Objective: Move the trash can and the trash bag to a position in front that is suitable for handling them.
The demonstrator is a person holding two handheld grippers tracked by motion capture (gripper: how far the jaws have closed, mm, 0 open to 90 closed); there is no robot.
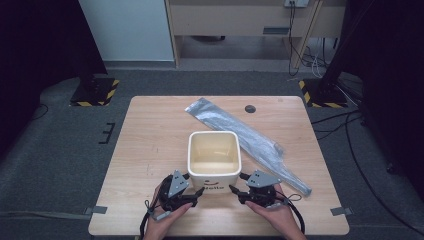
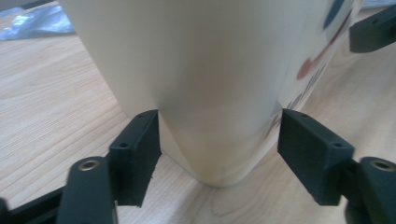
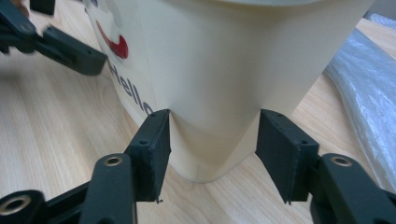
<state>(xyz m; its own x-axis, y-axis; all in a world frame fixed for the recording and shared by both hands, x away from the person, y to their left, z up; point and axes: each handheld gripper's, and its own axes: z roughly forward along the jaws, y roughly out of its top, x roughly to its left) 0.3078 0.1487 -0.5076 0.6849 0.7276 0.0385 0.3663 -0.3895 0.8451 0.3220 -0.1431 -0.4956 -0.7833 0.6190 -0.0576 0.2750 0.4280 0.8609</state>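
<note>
A cream square container (image 1: 214,134) printed "Hello" stands in the middle of the wooden table (image 1: 150,145). My left gripper (image 1: 195,184) straddles its front left corner low down. In the left gripper view (image 2: 219,135) one pad (image 2: 144,140) rests on the container (image 2: 205,70), and a thin gap shows at the other pad (image 2: 303,149). My right gripper (image 1: 237,183) straddles the front right corner. In the right gripper view (image 3: 212,135) both pads press on the container (image 3: 224,60). A person's hands hold both grippers.
A long silver plastic bag (image 1: 245,132) lies diagonally behind and to the right of the container, reaching toward the right front of the table. A dark round hole (image 1: 250,108) sits near the far edge. The table's front edge is just behind the hands.
</note>
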